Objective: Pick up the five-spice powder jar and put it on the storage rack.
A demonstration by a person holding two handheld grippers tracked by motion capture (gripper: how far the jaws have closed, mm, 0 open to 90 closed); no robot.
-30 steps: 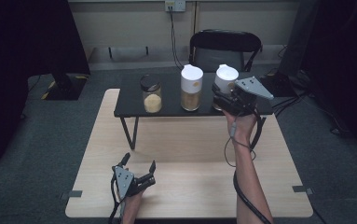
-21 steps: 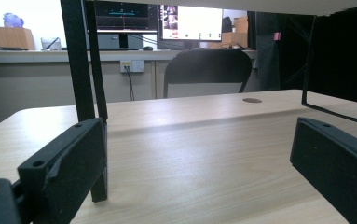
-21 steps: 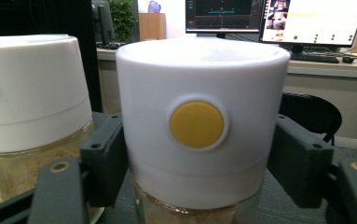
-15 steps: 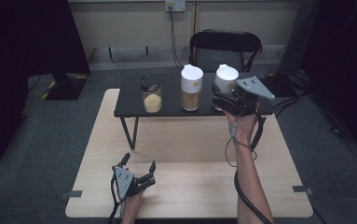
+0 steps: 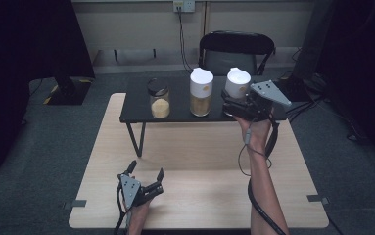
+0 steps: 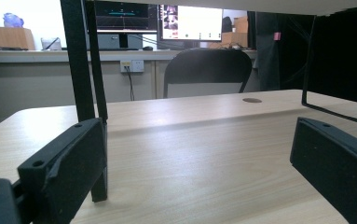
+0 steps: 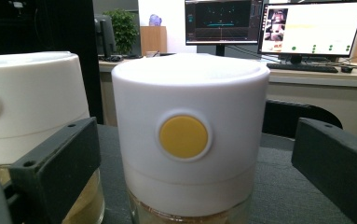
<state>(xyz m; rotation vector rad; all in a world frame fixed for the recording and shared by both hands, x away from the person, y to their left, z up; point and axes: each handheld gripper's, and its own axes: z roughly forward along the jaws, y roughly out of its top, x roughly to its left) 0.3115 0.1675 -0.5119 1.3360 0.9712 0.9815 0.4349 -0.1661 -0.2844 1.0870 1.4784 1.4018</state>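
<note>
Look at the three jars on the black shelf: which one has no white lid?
The leftmost jar. It has a dark rim and clear glass over yellow contents, while the middle jar and the right jar each wear a white cap.

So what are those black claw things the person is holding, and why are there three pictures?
They are hand-held grabbing tools, one in each hand, each with two black fingers that squeeze. One picture comes from a camera up high, looking down at the wooden table. The other two come from little cameras riding on each tool.

On the table stands a low black shelf carrying three jars: an open jar, a tall jar with a white lid and a second white-lidded jar.

The right gripper sits around that second jar. Its fingers have just been opening, so they stand apart from the lid and squeeze nothing. The left gripper rests low over the table, open, holding nothing.
</note>
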